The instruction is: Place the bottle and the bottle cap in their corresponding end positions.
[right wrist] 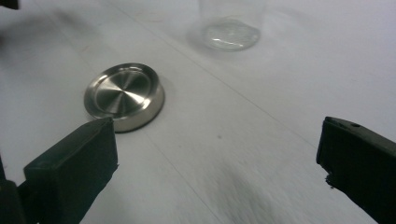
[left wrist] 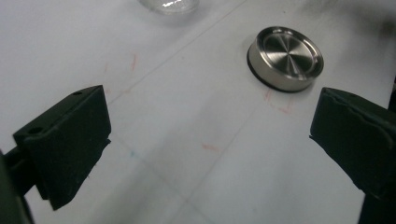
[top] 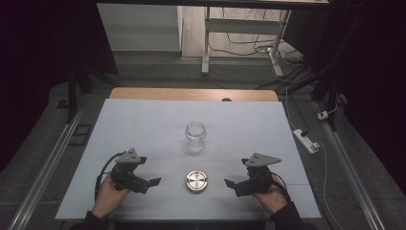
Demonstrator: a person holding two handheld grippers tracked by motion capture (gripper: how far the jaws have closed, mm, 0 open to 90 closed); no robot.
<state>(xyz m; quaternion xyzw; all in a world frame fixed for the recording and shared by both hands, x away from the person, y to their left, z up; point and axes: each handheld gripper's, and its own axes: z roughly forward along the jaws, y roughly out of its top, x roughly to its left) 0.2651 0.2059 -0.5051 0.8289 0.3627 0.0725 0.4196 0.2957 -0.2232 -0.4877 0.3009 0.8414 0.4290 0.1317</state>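
Probably stiff, slick and light: steel lid point(top: 197, 181) flat on surface point(top: 143, 124), best pinched across rim. Just beyond lid, fragile glass jar point(top: 195, 136). Flanking lid, left tool point(top: 153, 182) and right tool point(top: 231, 184) both spread, pinching nothing.

Steel lid point(top: 197, 181) flat on table; open glass jar point(top: 196, 136) upright behind.

brushed metal lid point(top: 197, 181), clear glass jar point(top: 195, 136)
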